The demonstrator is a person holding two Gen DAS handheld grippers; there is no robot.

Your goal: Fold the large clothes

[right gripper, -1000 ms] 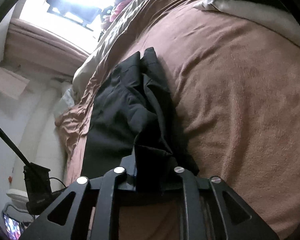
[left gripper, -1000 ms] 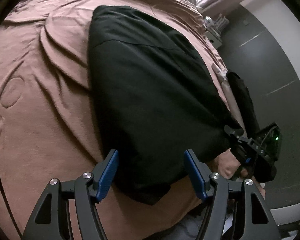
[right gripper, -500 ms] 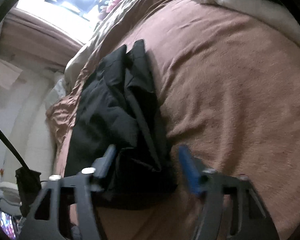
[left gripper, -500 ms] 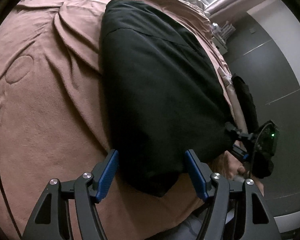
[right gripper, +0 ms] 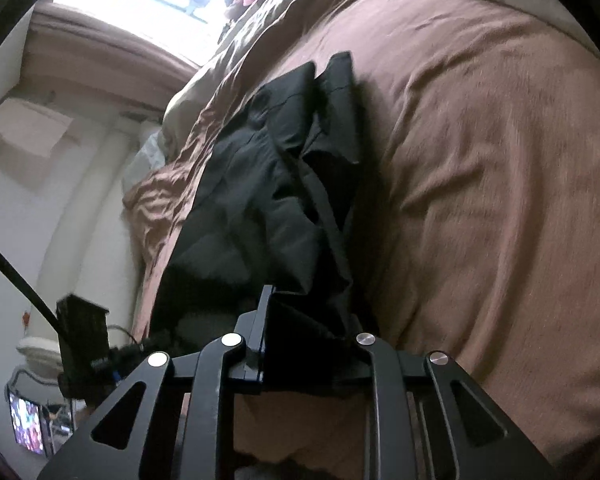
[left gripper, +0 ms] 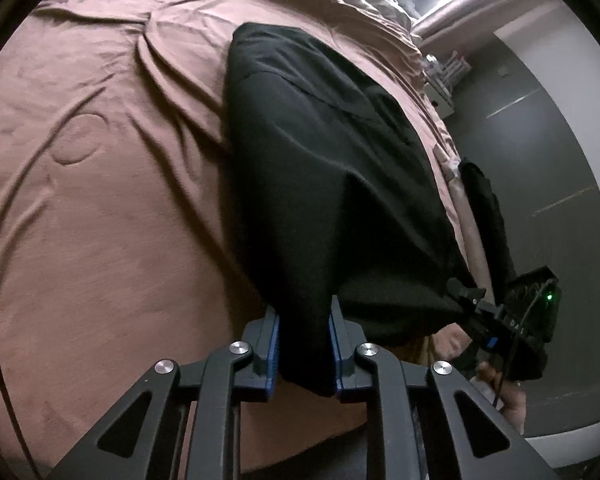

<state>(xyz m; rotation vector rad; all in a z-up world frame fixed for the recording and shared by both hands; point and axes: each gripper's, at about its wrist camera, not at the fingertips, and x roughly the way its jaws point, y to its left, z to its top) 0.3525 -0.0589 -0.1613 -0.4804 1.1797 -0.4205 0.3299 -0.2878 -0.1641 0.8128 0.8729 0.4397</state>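
Pinching black garment (left gripper: 324,184) hem: left gripper (left gripper: 303,344), jaws just closed | right gripper (right gripper: 304,344) likewise, pads hidden by cloth

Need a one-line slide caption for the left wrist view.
Left gripper has just closed on the black garment's near corner on the brown bedspread.

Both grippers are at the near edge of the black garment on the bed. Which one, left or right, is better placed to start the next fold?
Neither alone, probably: the left gripper has just closed on one near corner of the black garment, the right gripper on the other, so both can lift the edge together.
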